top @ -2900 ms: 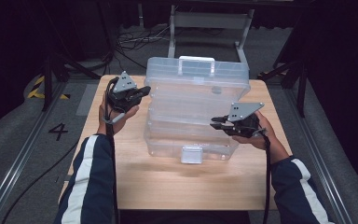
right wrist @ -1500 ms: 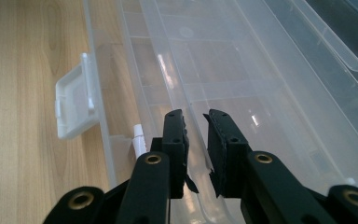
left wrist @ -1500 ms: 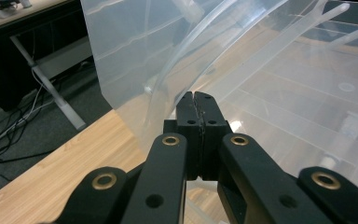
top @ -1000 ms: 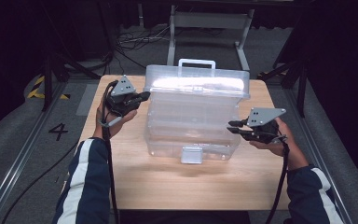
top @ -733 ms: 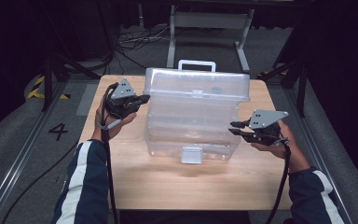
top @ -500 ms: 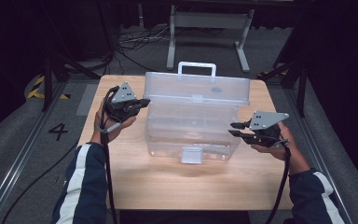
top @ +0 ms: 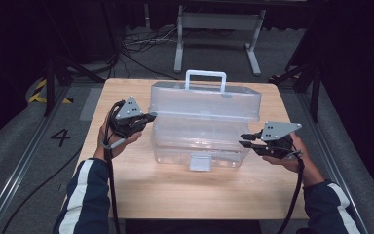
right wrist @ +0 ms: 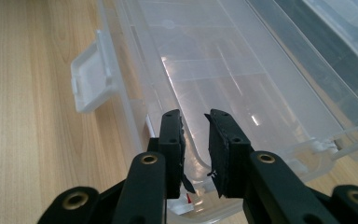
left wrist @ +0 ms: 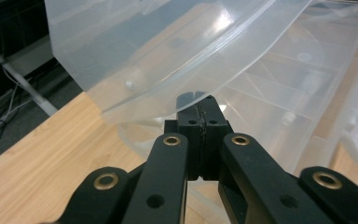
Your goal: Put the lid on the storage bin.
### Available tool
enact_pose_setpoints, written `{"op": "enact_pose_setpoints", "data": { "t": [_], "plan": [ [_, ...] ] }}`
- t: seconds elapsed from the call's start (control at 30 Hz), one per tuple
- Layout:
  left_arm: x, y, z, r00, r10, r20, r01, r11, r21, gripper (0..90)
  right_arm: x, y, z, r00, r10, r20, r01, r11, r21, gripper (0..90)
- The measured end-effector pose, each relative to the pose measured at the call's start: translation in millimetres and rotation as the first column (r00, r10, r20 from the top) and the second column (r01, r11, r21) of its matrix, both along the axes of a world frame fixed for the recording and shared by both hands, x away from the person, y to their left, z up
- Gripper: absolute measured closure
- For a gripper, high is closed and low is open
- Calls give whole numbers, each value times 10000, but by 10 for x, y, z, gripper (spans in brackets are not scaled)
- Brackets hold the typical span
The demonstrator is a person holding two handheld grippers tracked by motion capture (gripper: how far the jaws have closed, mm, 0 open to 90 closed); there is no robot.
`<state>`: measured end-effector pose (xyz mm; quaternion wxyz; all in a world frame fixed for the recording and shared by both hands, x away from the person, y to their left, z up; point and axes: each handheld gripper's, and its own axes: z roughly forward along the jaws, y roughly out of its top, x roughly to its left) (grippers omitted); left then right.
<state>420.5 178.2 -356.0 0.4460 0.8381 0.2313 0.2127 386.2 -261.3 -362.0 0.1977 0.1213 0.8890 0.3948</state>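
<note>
A clear plastic storage box [top: 202, 129] sits in the middle of a wooden table [top: 126, 190]. Its lid [top: 205, 101], with a white handle [top: 205, 75] on top, is tipped up at the front, leaving a gap above the box's front edge. The front latch [top: 199, 162] hangs loose. The box looks empty; inside are bare clear walls and dividers. By the look of it, the box is unlatched and part open, and the lid must be either raised fully or lowered and latched.

Left of the box, the left gripper [top: 148, 117] has its jaws pressed together, pinching nothing. In the left gripper view its tip [left wrist: 196, 98] sits just under the lid's edge [left wrist: 205, 70], seemingly propping it. Right of the box, the right gripper [top: 244, 139] has its jaws slightly spread. In the right gripper view they straddle the rim [right wrist: 193, 158] of the box's lower half; I cannot tell whether they press on it.
</note>
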Motion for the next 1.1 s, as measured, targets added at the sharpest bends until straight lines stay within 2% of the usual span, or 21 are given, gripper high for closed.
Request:
{"op": "enact_pose_setpoints", "data": {
  "t": [0.27, 0.4, 0.53, 0.6, 0.73, 1.0, 1.1],
  "plan": [
    [-63, 1, -73, 10000, 54, 54, -56, 9991, 416, 900, -23, -32, -10, 9999, -78, -66, 79, 9998, 177, 762],
    [-73, -2, -89, 10000, 24, 10, -24, 9991, 412, 900, -58, -67, 1, 9997, -222, 69, 220, 9994, 259, 773],
    [-80, -2, -98, 10000, 21, 6, -22, 9989, 474, 900, -104, -153, 24, 9992, -386, 111, 379, 9976, 577, 774],
    [-84, -2, -102, 10000, 26, 12, -26, 9987, 514, 900, -127, -195, 24, 9978, -620, 228, 611, 9974, 371, 769],
    [-95, -3, -120, 10000, -11, -71, 14, 9988, 493, 900, -139, -268, 4, 9973, -726, 105, 721, 9965, 417, 767],
    [-135, 4, -179, 9999, 63, -93, -55, 9971, 765, 900, -124, -344, -24, 9945, -1046, 8, 1046, 9940, 312, 748],
    [-162, -8, -188, 9998, 191, -1, -190, 9938, 1099, 900, -113, -352, -40, 9922, -1248, 72, 1247, 9921, 170, 740]
  ]
}}
